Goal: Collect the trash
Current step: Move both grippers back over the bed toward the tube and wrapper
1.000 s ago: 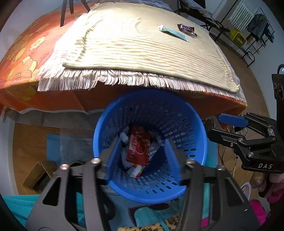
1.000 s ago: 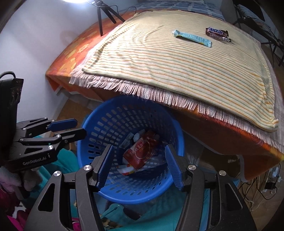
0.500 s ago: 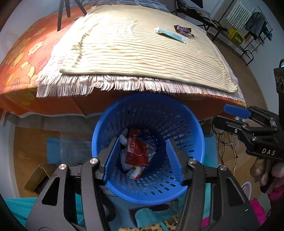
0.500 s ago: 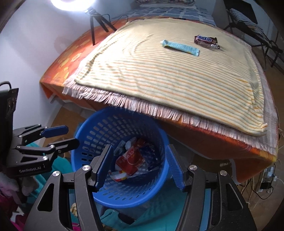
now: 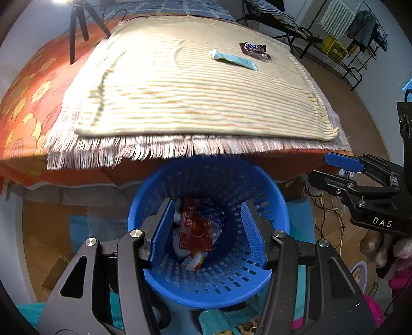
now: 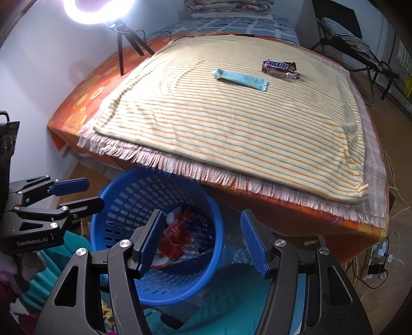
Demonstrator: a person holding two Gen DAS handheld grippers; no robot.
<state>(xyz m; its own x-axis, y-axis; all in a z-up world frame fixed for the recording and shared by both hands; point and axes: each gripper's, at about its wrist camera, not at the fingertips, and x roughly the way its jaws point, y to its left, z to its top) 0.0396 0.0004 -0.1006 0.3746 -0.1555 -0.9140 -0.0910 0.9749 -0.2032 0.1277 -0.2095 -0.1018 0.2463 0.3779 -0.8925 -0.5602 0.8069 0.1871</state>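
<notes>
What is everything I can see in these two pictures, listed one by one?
Basket: one, blue, perforated, on the floor below the bed's near edge.
Wrappers in the basket: several, mostly red and white, at its bottom.
Snickers bar: one, brown, on the striped blanket, far side.
Long packet: one, light blue, on the blanket beside the Snickers bar, apart from it.
Striped blanket: one, cream with thin stripes, fringed layer beneath, over the bed.
Bedspread: one, orange with flowers, under the blanket.
Ring light: one, lit, on a black tripod on the bed.
Left hand-held gripper: one, black with blue pads, open above the basket.
Right hand-held gripper: one, same colours, open.
</notes>
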